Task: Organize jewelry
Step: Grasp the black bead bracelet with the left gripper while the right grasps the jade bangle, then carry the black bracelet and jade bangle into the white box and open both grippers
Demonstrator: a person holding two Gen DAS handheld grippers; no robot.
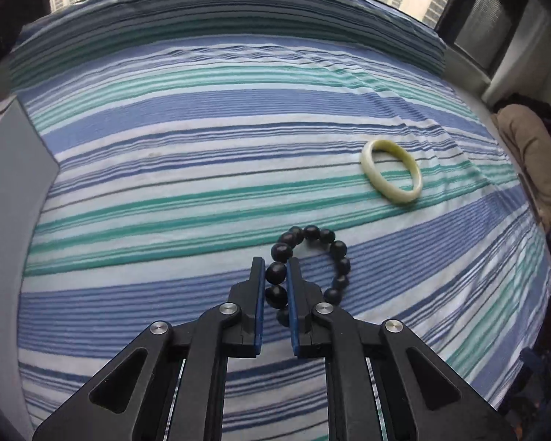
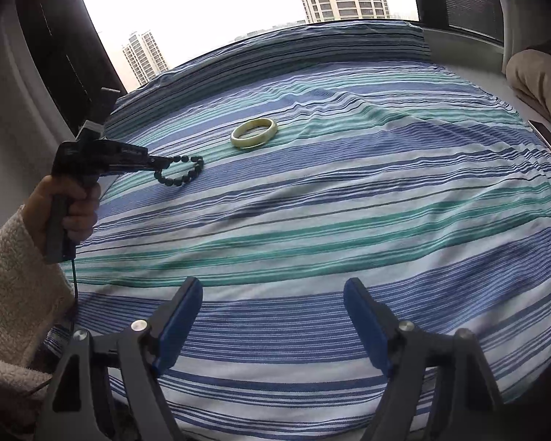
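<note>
A bracelet of dark round beads (image 1: pixel 339 257) lies on the striped bedsheet (image 1: pixel 187 191). My left gripper (image 1: pixel 275 262) is shut on the near side of the bead loop, with beads pinched between its blue pads. In the right wrist view the same bead bracelet (image 2: pixel 187 174) hangs off the left gripper (image 2: pixel 165 163) at the left, held by a hand in a fleecy sleeve. A pale green bangle (image 1: pixel 391 171) lies flat beyond the beads, also seen as the bangle (image 2: pixel 254 133) in the right wrist view. My right gripper (image 2: pixel 273 294) stands open over bare sheet, nothing between its fingers.
The bed is bounded by a window and sill at the far side. A beige cushion (image 2: pixel 540 81) sits at the right edge of the bed. A grey panel (image 1: pixel 11 191) stands along the left side. A cable hangs from the left gripper's handle.
</note>
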